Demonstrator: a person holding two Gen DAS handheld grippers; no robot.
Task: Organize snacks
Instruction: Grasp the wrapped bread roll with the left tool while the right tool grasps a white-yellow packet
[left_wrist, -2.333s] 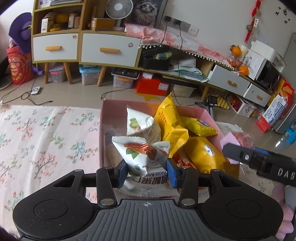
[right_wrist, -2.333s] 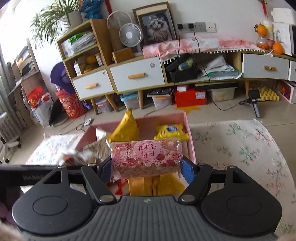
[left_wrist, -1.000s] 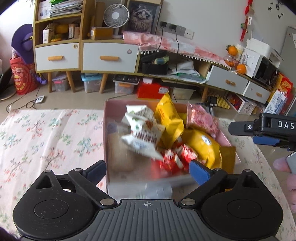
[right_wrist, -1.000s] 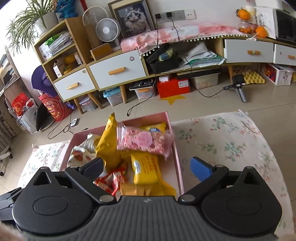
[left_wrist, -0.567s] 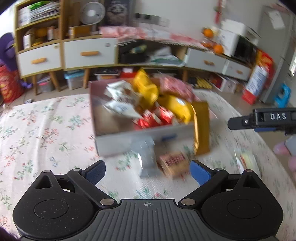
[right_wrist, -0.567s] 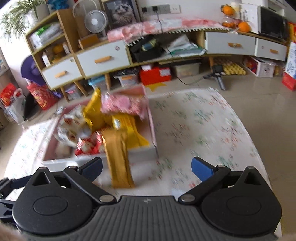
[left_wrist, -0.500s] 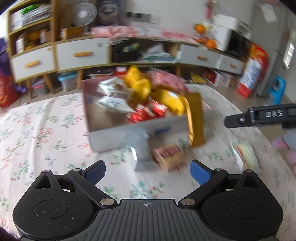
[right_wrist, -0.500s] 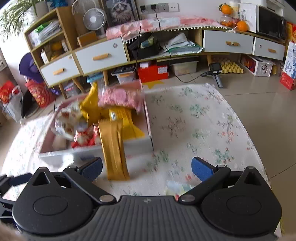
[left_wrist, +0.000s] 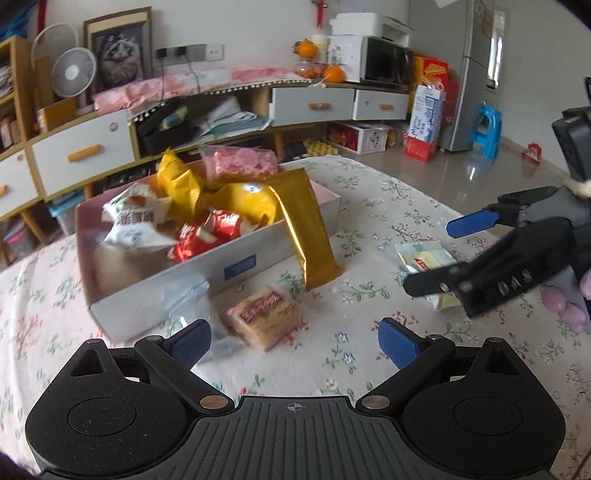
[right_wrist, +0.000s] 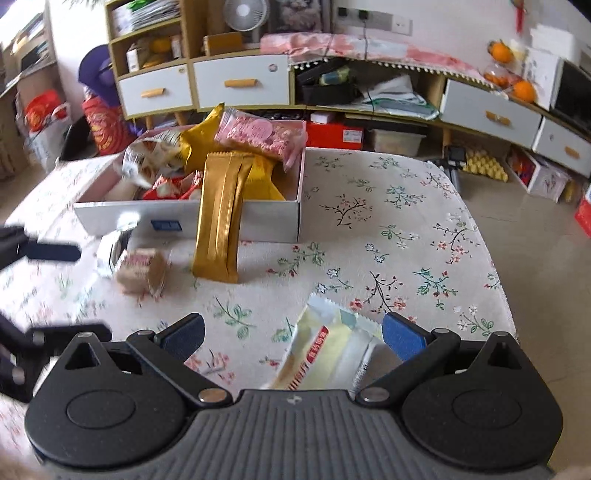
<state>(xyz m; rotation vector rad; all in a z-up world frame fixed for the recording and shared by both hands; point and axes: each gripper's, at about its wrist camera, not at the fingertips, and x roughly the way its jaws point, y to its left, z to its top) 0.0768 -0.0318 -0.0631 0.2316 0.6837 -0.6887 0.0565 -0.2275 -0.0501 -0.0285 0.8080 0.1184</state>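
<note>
Fingers (left_wrist: 192, 338) of both grippers spread wide, empty — yellow snack packet (right_wrist: 328, 354) between the right pair (right_wrist: 402, 334).

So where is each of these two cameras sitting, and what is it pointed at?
Left wrist view: rides on the left gripper, looking forward between its open fingers at a tan wrapped snack and the snack box; the right gripper shows at the right edge.
Right wrist view: rides on the right gripper, fingers open over a pale yellow packet, facing the box; part of the left gripper shows at the left edge.
Shared: the box, the gold packet leaning over its front wall, the floral cloth.
</note>
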